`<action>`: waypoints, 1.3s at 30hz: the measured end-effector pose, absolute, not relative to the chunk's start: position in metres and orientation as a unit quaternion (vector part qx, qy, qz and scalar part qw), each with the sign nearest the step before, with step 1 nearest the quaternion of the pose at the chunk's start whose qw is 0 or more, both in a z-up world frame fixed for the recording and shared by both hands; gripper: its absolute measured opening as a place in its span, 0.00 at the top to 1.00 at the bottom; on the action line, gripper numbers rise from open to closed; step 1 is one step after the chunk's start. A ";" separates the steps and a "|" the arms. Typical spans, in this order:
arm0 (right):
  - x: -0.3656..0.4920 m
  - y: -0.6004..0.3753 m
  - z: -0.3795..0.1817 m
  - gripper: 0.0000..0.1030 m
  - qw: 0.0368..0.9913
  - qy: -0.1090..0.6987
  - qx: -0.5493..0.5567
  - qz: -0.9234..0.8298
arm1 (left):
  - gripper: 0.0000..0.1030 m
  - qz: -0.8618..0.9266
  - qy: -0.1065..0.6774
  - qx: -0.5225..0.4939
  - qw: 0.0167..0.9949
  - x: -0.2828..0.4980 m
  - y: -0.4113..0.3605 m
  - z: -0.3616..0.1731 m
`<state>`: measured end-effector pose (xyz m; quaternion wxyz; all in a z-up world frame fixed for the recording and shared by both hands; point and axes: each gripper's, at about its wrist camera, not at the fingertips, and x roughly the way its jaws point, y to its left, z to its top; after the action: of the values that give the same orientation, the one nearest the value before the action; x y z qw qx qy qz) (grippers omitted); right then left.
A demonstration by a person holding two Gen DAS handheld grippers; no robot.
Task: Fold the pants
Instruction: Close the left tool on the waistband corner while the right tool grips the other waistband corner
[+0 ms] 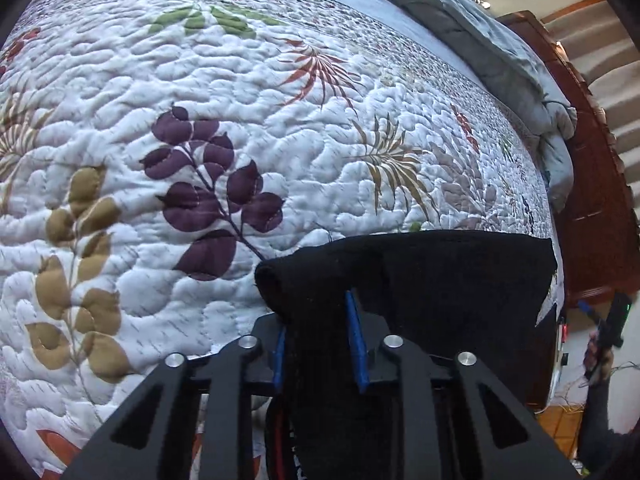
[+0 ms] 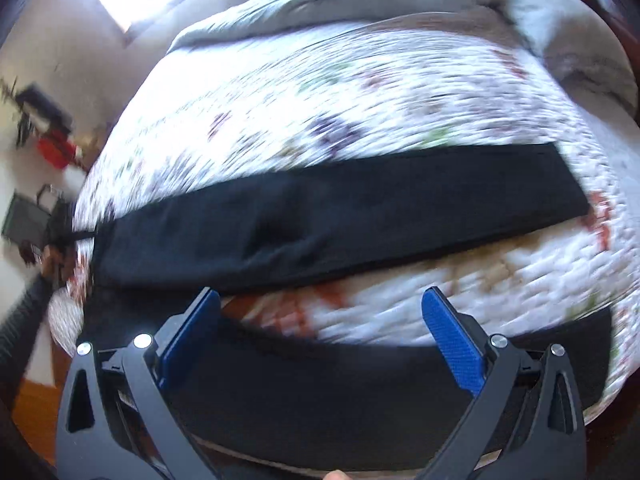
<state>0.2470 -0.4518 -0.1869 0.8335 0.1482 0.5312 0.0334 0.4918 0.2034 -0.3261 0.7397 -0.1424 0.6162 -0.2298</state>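
Gripping a bunched fold of the black pants (image 1: 420,276), your left gripper (image 1: 318,320) has its jaws nearly together, the blue pads (image 1: 356,344) pressing the cloth from both sides. In the left wrist view the pinched fabric rises between the fingers and spreads into a dark flap toward the right, lying on the quilted bedspread (image 1: 240,128) with its purple, tan and rust leaf prints. A rumpled grey-blue blanket (image 1: 504,52) is heaped along the far edge of the bed.

Your right gripper (image 2: 320,304) has its jaws wide apart with nothing between them; its blue pads (image 2: 452,340) hang above the bedspread (image 2: 440,272) and hold no cloth. The right wrist view is blurred. There the pants (image 2: 340,216) show as a long dark band stretched across the bed from left to right, and a second dark stretch of fabric lies nearer, just beneath the gripper's fingers. At the left end of the band you can make out your other hand (image 2: 54,256), though not sharply.
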 end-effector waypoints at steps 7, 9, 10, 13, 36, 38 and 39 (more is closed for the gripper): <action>0.317 -0.634 -0.219 0.32 0.796 0.569 0.205 -0.034 | 0.75 -0.209 0.620 -0.142 0.743 0.494 0.198 -0.330; 0.341 -0.672 -0.237 0.29 0.788 0.574 0.217 -0.052 | 0.71 -0.201 0.621 -0.143 0.744 0.496 0.194 -0.329; 0.351 -0.689 -0.247 0.29 0.784 0.575 0.227 -0.056 | 0.71 -0.197 0.623 -0.140 0.744 0.497 0.192 -0.329; 0.378 -0.719 -0.276 0.29 0.772 0.587 0.240 -0.050 | 0.70 -0.186 0.629 -0.136 0.743 0.498 0.190 -0.329; 0.402 -0.700 -0.287 0.84 0.756 0.597 0.232 0.134 | 0.89 -0.130 0.595 -0.101 0.787 0.481 0.179 -0.290; 0.397 -0.696 -0.271 0.85 0.768 0.587 0.219 0.131 | 0.89 -0.129 0.579 -0.103 0.799 0.472 0.180 -0.274; 0.395 -0.694 -0.266 0.85 0.772 0.584 0.214 0.129 | 0.89 -0.129 0.571 -0.104 0.804 0.468 0.180 -0.266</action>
<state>0.3950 -0.6942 -0.2660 0.7724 0.2139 0.5839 0.1295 0.4680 0.1801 -0.2662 0.8044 -0.1042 0.5705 -0.1288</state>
